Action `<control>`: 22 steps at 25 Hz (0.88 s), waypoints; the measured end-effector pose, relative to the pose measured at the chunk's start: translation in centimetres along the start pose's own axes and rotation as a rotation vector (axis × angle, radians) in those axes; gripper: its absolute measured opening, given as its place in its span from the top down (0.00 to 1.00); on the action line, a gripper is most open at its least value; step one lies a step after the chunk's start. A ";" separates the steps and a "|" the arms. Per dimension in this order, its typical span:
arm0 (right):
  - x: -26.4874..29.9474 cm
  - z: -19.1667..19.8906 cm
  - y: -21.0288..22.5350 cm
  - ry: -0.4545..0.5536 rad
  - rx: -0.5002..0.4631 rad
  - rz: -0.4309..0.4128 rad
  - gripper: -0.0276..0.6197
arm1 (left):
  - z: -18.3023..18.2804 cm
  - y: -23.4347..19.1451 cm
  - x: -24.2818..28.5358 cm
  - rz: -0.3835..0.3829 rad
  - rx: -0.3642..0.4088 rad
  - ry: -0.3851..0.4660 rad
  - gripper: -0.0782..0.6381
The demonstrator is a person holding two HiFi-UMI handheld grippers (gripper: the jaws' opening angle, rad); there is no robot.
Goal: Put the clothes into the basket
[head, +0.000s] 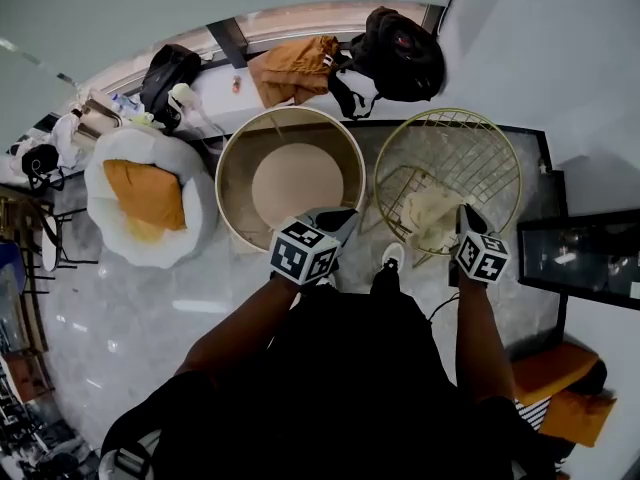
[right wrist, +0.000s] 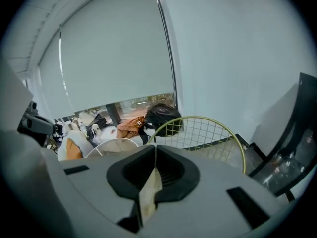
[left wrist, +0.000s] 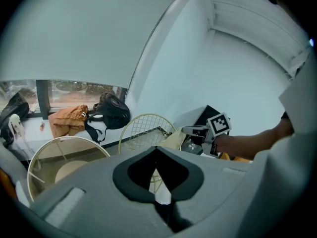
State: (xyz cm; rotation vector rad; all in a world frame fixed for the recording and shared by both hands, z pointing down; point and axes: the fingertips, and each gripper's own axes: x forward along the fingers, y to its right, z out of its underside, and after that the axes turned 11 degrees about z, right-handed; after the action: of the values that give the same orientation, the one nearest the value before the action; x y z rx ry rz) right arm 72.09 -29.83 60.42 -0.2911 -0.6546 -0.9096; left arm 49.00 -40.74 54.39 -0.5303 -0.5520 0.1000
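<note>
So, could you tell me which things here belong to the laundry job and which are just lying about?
Job: cream cloth, held in the shut right gripper; wire basket; round white basket.
Lying about: orange jacket, black backpack, black bag, white chair with orange cushion.

I saw thin, glossy metal wire on the basket (head: 447, 111). The cloth (head: 430, 213) looked soft and matt, the floor (head: 150, 308) polished stone.

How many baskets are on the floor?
2. The beige round basket with a white rim stands left; the yellow wire basket stands right of it. None looks hidden.
</note>
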 end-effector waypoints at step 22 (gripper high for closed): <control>-10.3 -6.9 -21.7 0.191 -0.113 -0.463 0.92 | 3.0 -1.6 -15.6 -0.196 -0.050 0.218 0.89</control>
State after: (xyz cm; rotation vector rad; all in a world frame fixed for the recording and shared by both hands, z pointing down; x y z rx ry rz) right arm 52.87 -39.58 47.81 -0.1503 -0.5008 -1.4022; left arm 34.09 -44.34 49.98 -0.5260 -0.3912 -0.1569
